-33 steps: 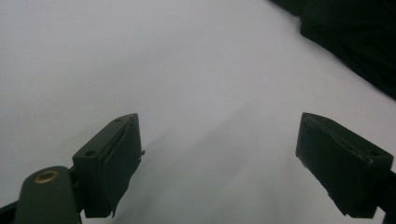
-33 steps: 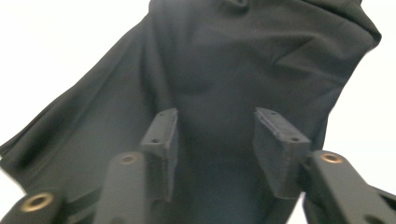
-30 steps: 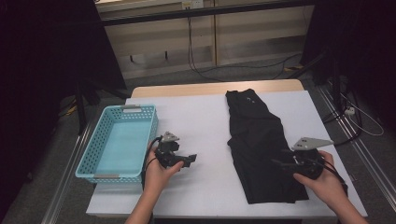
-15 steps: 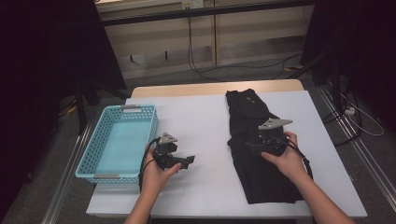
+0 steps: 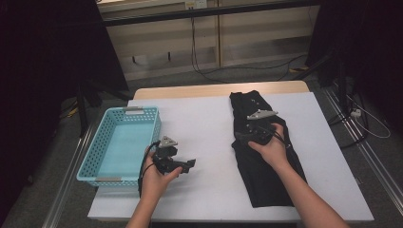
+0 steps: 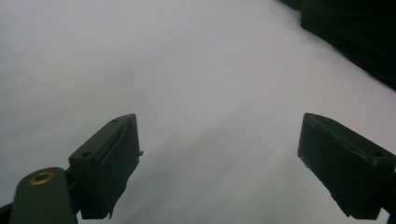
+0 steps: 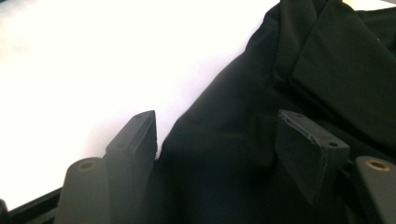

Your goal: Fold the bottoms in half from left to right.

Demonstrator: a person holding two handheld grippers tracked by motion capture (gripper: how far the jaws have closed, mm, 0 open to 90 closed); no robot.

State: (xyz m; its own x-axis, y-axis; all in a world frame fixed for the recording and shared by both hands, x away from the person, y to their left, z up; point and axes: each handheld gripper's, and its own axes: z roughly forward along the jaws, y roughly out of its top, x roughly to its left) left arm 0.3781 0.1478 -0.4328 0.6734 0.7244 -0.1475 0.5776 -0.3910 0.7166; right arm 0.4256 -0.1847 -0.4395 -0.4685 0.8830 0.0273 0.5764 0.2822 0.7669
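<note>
A black garment point(image 5: 266, 185) lies folded lengthwise on the right half of the white table point(image 5: 204, 118). My right gripper point(image 5: 238, 137) hovers low over its left edge at mid-length, pointing left. In the right gripper view the jaws point(image 7: 219, 140) stand apart over the dark cloth point(image 7: 289, 88) where it meets the white surface. They have just been opening, and no pad presses on the cloth. My left gripper point(image 5: 191, 164) is held near the table's front left, beside the basket, pointing right. Its jaws point(image 6: 219, 158) are wide open over bare table.
A light blue plastic basket point(image 5: 95, 159) with nothing in it sits at the table's left edge, right behind the left hand. Beyond the table's far wooden edge point(image 5: 218, 89) are cables on the floor and dark stands at both sides.
The right hand has travelled from the garment's lower right corner leftward and farther up it, to its left edge. The left hand has stayed where it was.
</note>
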